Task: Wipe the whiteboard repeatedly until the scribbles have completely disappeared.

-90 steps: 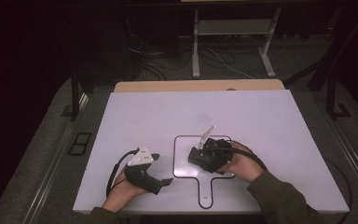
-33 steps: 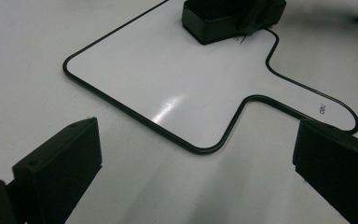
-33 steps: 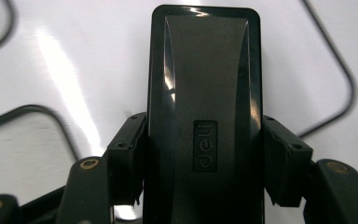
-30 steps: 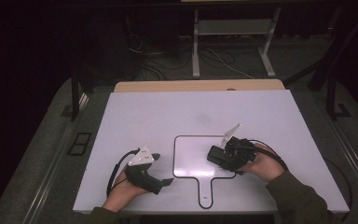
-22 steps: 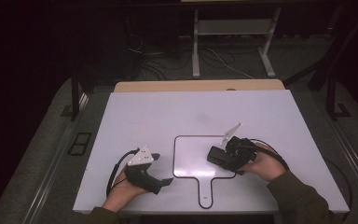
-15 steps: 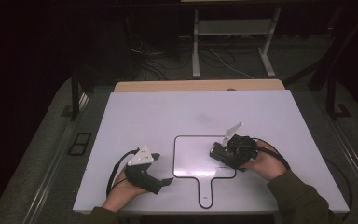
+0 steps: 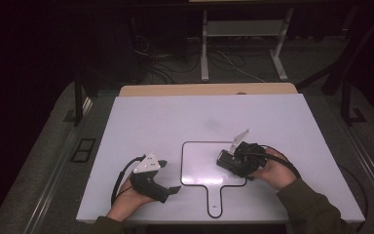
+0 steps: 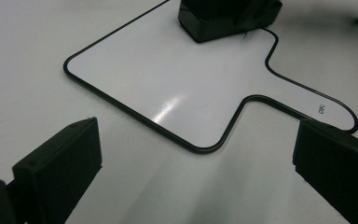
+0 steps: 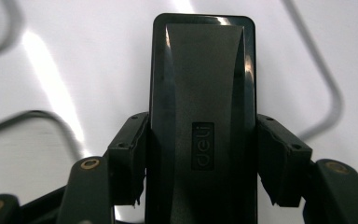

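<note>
A white paddle-shaped whiteboard (image 7: pixel 199 165) with a black rim lies flat on the table, its handle toward the front edge. My right gripper (image 7: pixel 230 162) is shut on a black "deli" board eraser (image 7: pixel 225 161) at the board's right edge, with the eraser down on the board. In the right gripper view both pads (image 9: pixel 128 154) press the long sides of the eraser (image 9: pixel 203 93). My left gripper (image 7: pixel 168 177) rests open near the front left of the table, nothing between its jaws. Its view looks across the whiteboard (image 8: pixel 168 70) to the eraser (image 8: pixel 223 16).
The white table (image 7: pixel 272 122) has a wooden strip (image 7: pixel 204 90) along its back edge. Dark floor with cables and a metal stand's legs (image 7: pixel 243 48) lies behind. A black cable (image 7: pixel 119 175) loops from the left gripper at the front edge.
The right gripper has carried the eraser rightward over the board, from its middle to its right edge, and barely moved in the last second. The left gripper stayed put.
</note>
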### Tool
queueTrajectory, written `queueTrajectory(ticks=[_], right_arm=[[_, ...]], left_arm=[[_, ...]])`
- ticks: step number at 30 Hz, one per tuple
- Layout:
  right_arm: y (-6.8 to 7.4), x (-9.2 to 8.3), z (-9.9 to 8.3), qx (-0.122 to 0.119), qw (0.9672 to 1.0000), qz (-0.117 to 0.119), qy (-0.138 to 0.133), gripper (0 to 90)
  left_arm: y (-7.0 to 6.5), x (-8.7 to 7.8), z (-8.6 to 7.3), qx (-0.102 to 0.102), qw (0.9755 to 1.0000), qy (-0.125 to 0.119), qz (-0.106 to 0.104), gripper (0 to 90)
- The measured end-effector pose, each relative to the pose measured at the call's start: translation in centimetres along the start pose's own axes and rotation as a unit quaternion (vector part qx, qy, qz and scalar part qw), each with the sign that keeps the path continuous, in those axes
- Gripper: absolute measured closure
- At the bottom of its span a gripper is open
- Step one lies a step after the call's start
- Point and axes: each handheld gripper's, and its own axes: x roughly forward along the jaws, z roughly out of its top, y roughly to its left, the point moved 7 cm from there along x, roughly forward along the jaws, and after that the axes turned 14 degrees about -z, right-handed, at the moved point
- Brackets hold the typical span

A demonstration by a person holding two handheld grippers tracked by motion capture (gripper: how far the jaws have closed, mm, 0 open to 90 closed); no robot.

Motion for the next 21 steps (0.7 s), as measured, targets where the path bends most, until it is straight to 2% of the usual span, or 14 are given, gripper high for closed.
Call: queueTrajectory(ticks=[2, 4, 9, 11, 12, 13, 15, 18, 19, 21], right_arm=[[-0.6, 0.1, -0.3, 0.014, 0.9999, -0.004, 0.003, 38.9], [-0.4, 0.0, -0.3, 0.012, 0.9999, -0.006, 0.004, 38.9], [1.7, -0.8, -0.5, -0.014, 0.9998, 0.017, 0.002, 38.9], [2.1, -1.0, -0.6, -0.023, 0.9995, 0.023, -0.002, 38.9], [1.9, -0.9, -0.7, -0.026, 0.9995, 0.019, 0.0, 38.9], [1.7, -0.9, -0.7, -0.017, 0.9997, 0.019, 0.001, 38.9], [0.6, -0.6, -0.7, -0.008, 0.9999, -0.003, 0.007, 38.9], [-0.9, 0.0, -0.8, 0.012, 0.9998, -0.014, 0.013, 38.9], [-1.0, 0.0, -0.8, 0.016, 0.9997, -0.008, 0.013, 38.9], [-0.8, -0.1, -0.9, 0.012, 0.9998, -0.012, 0.014, 38.9]], left_arm=[[0.0, 0.0, 0.0, 0.0, 1.0, 0.0, 0.0, 0.0], [0.0, 0.0, 0.0, 0.0, 1.0, 0.001, 0.0, 0.0], [0.0, -0.1, -0.1, 0.003, 1.0, 0.005, 0.0, 0.0], [0.1, -0.1, -0.1, 0.003, 1.0, 0.006, 0.0, 0.0], [0.1, -0.1, -0.1, 0.003, 1.0, 0.006, 0.0, 0.0], [0.0, -0.1, -0.1, 0.003, 1.0, 0.006, 0.0, 0.0], [0.0, -0.1, -0.1, 0.003, 1.0, 0.006, 0.0, 0.0], [0.0, 0.0, 0.0, 0.003, 1.0, 0.008, 0.0, 0.0], [0.0, 0.0, 0.0, 0.004, 1.0, 0.008, -0.001, 0.0], [0.1, 0.0, 0.0, 0.004, 1.0, 0.007, -0.001, 0.0]])
